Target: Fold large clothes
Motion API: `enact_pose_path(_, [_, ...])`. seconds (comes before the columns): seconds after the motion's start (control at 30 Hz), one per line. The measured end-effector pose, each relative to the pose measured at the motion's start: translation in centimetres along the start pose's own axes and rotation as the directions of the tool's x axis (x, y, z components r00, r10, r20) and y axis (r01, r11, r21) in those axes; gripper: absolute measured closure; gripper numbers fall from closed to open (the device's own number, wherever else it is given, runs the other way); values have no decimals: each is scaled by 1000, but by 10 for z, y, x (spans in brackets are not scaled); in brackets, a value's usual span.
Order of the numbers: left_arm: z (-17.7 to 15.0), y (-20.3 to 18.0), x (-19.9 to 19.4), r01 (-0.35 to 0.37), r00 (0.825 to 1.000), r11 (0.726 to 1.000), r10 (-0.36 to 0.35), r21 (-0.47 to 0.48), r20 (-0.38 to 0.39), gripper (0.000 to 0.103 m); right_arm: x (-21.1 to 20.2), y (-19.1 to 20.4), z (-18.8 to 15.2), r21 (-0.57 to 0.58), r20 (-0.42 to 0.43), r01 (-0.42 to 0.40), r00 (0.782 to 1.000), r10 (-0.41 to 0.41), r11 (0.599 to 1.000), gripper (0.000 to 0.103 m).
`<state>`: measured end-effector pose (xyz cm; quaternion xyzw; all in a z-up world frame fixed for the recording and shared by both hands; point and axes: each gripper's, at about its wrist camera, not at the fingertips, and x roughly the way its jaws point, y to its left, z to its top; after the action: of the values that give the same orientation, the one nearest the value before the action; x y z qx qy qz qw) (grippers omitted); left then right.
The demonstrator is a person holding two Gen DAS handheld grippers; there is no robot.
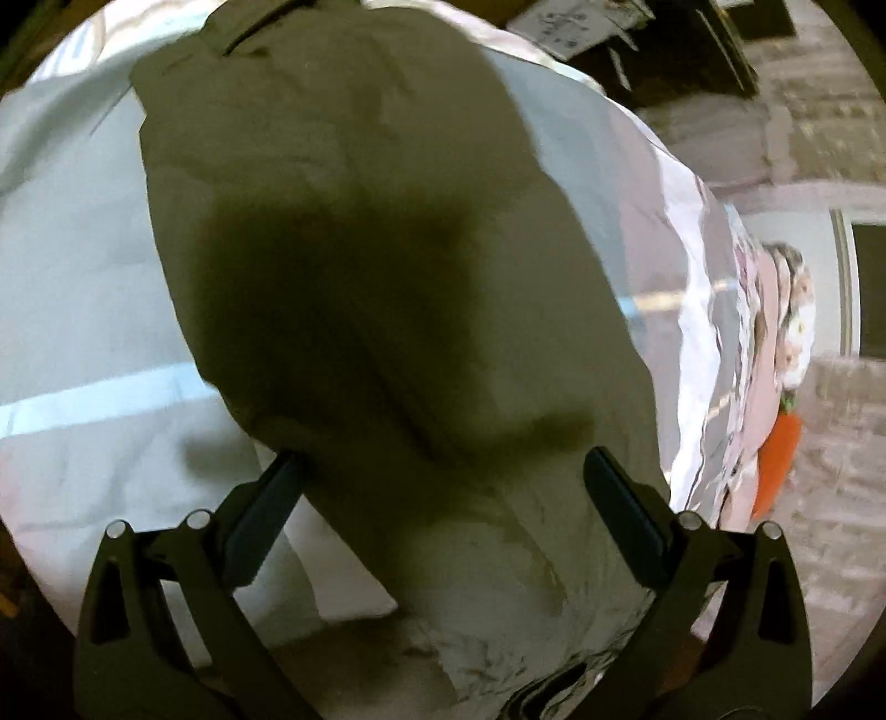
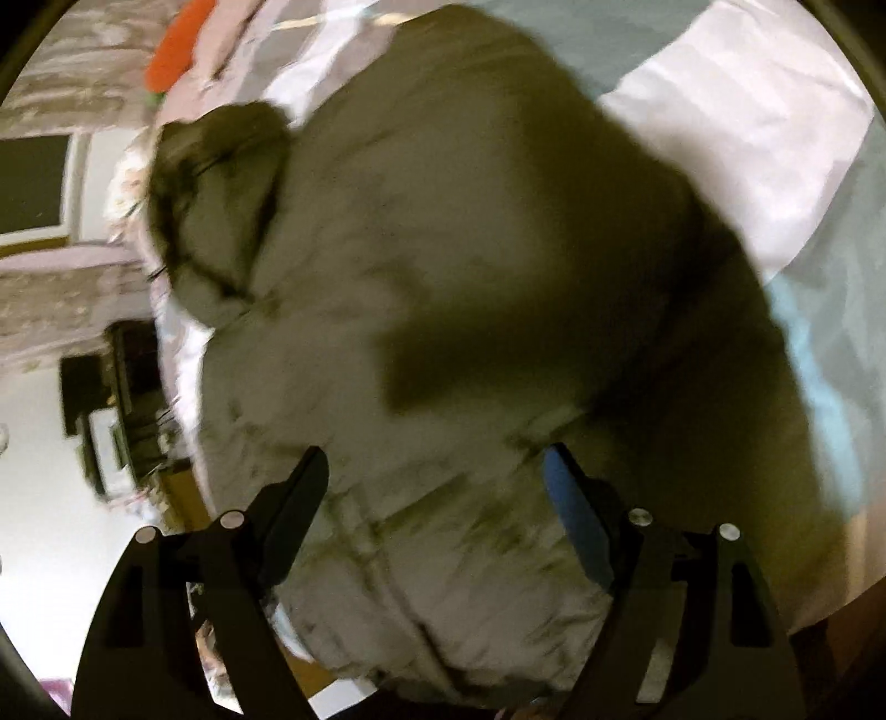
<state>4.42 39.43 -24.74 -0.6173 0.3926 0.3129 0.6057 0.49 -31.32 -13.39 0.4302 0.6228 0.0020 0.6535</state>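
A large olive-grey padded garment [image 1: 360,221] lies on a pale bed sheet [image 1: 72,277] and fills most of both views. In the left wrist view my left gripper [image 1: 443,465] is open, its two fingers spread either side of the garment's near end, just above it. In the right wrist view the same garment [image 2: 470,249] lies bunched, with a darker folded part [image 2: 221,194] at the upper left. My right gripper [image 2: 437,465] is open, its fingers spread over the garment's near part. Neither gripper holds cloth. The right view is blurred.
A patterned quilt [image 1: 720,343] lies along the bed's edge, with an orange soft toy [image 1: 775,465] beside it; the toy also shows in the right wrist view [image 2: 177,50]. Dark furniture [image 2: 122,399] stands beside the bed. A carpeted floor [image 1: 830,498] lies beyond.
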Motion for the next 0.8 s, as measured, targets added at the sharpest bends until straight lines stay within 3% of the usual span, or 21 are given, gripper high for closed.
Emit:
enact_pose_path(0.07, [5,2,5,18,1000,1000,-18,-5,4,27,2,15,-12,-53,5,4,1000,-4,999,22])
enact_pose_path(0.1, [6,0,3,20,1000,1000,-21,17,19,69,3,20,-16,-73,7,8,1000,-7,997,22])
enact_pose_path(0.13, [5,-4,1,36,999,998,-38,56,30,87,7,27,-20,-98,4,12,1000,-12,995,22])
enact_pose_path(0.2, [3,-13,-1,61,996,992,-67,107,56,95,13,34,-24,-127,-13,16,1000,-18,992,22])
enact_pose_path(0.3, [-11,-41,-25,74,985,974,-104,214,134,97,20,37,-27,-134,-35,16,999,-21,991,22])
enact_pose_path(0.37, [-34,-78,-47,80,969,925,-159,372,188,97,21,36,-26,-132,-35,21,999,-26,991,22])
enact_pose_path(0.43, [-67,-112,-68,123,951,834,-254,538,176,97,21,35,-25,-128,-28,27,999,-31,991,22])
enact_pose_path(0.5, [-119,-144,-82,209,935,677,-350,706,60,97,20,35,-23,-125,-21,34,999,-36,992,22])
enact_pose_path(0.53, [-156,-159,-83,229,933,571,-358,789,-11,96,21,36,-23,-125,-16,39,999,-41,991,22])
enact_pose_path(0.57, [-182,-166,-82,226,938,499,-342,837,-49,96,21,36,-23,-126,-13,46,999,-48,991,22])
enact_pose_path(0.6, [-223,-174,-76,198,953,383,-290,902,-86,96,21,35,-22,-126,-11,51,999,-53,991,22])
enact_pose_path(0.63, [-250,-176,-71,169,965,296,-246,940,-96,96,22,34,-22,-124,-11,55,998,-57,991,22])
enact_pose_path(0.73, [-355,-162,-41,97,990,-78,-92,992,-104,90,24,31,-20,-114,-11,63,998,-65,992,22])
enact_pose_path(0.77, [-389,-148,-28,67,997,-223,-25,973,-74,86,24,30,-19,-112,-7,67,998,-68,991,22])
enact_pose_path(0.8, [-415,-132,-17,37,999,-345,19,938,-33,85,23,29,-17,-112,2,75,997,-75,991,22])
